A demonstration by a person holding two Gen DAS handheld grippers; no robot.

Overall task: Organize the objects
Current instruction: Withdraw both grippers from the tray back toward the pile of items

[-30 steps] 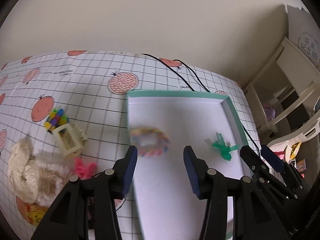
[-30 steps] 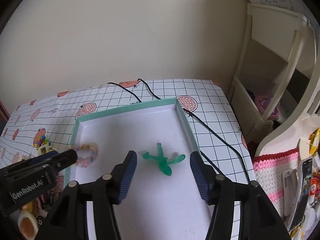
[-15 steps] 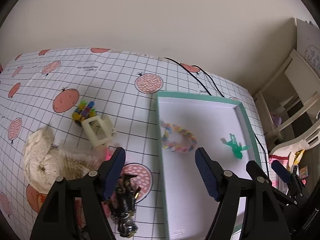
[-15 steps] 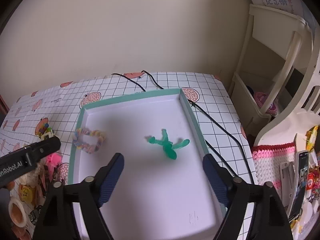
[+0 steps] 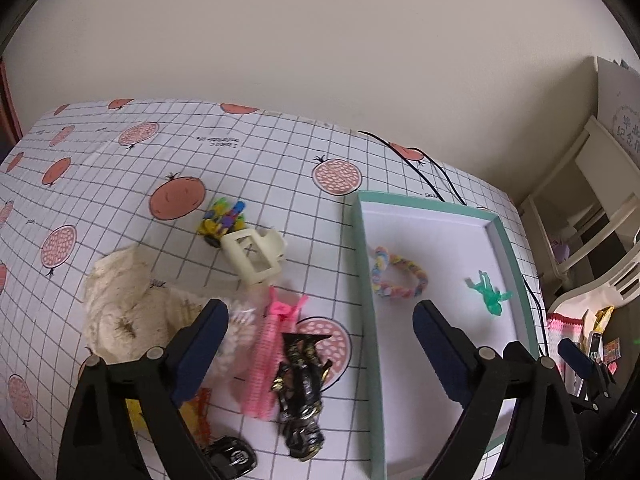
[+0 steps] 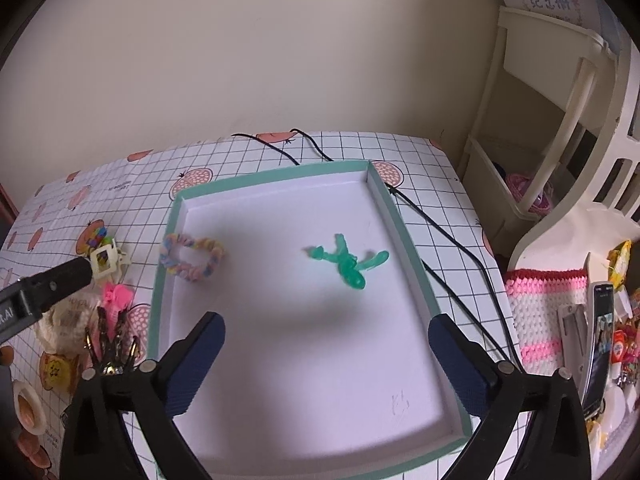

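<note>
A teal-rimmed white box [image 5: 363,264] [image 6: 404,236] lies on the checked tablecloth. Inside it rest a pastel braided hair ring [image 5: 398,278] [image 6: 192,258] and a green clip [image 5: 489,293] [image 6: 348,262]. Left of the box lie a cream claw clip [image 5: 254,256] [image 6: 105,260], a multicoloured clip [image 5: 222,220], a pink clip [image 5: 272,344] [image 6: 116,298], a black-and-gold clip [image 5: 302,388] [image 6: 110,344] and a cream fluffy scrunchie [image 5: 128,312]. My left gripper [image 5: 320,352] hangs open above the pink and black clips. My right gripper [image 6: 326,364] stands open over the box's near part, holding nothing.
A black cable [image 6: 452,244] runs along the box's right side. A cream shelf unit [image 6: 560,100] stands to the right, with a pink crocheted cloth [image 6: 536,312] and a phone [image 6: 598,344] beside the table edge. A wall bounds the table's far side.
The left gripper has opened wide and drawn back left from the box, leaving the hair ring inside. The right gripper has also widened and pulled back a little.
</note>
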